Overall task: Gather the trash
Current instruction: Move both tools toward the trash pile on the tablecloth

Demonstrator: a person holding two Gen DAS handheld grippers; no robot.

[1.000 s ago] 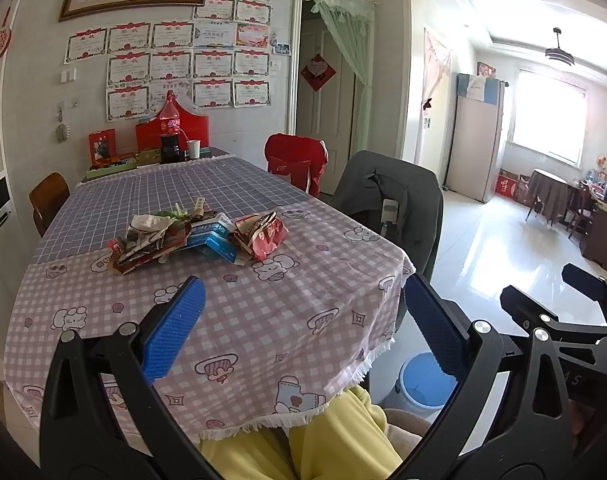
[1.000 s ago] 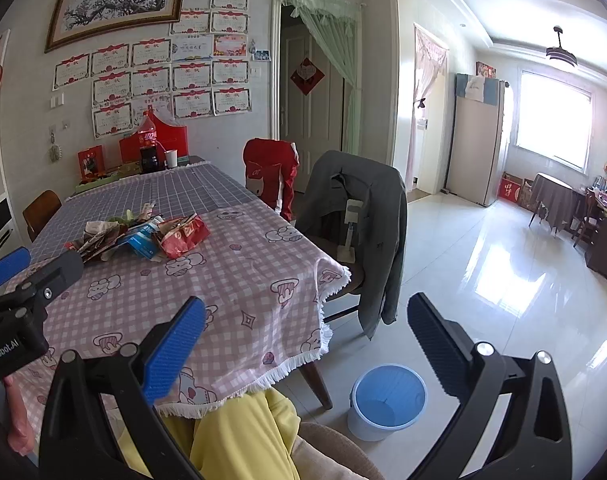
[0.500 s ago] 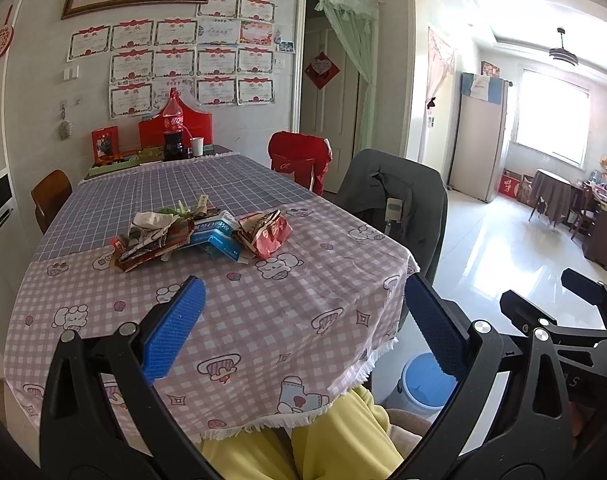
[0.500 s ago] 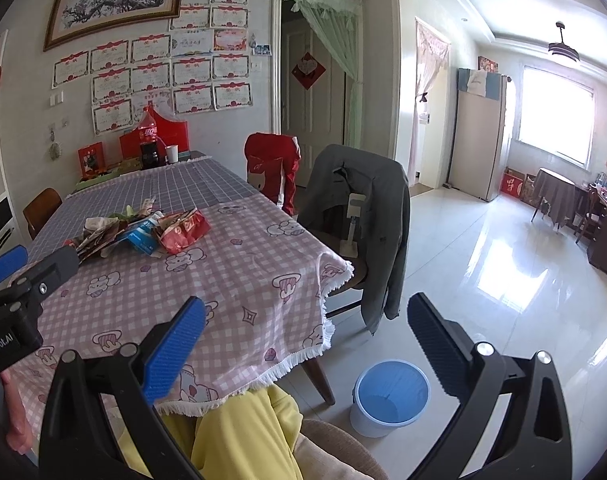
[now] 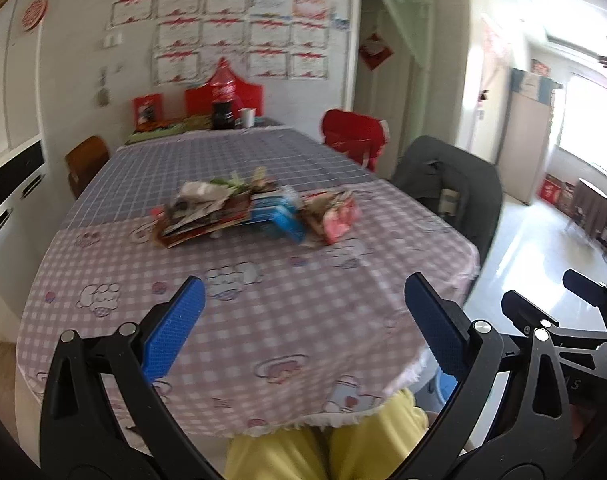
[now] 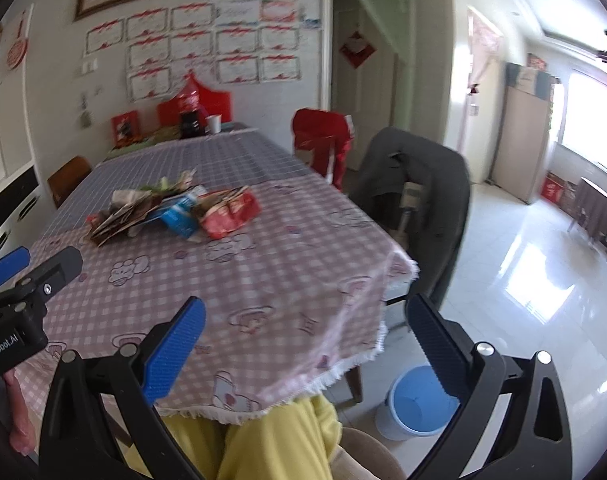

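Note:
A pile of trash lies mid-table: crumpled wrappers, a blue carton and a red snack bag. It also shows in the right wrist view. A blue bucket stands on the floor by the table's near right corner. My left gripper is open and empty, above the table's near edge, short of the pile. My right gripper is open and empty, over the table's near right corner, above the bucket.
The table has a pink checked cloth. A chair with a dark jacket stands at its right side, a red-covered chair beyond it. A cola bottle and cup stand at the far end. The person's yellow-clad legs are below.
Both grippers have moved forward and a little up toward the table; the trash pile looks closer. Both stay open.

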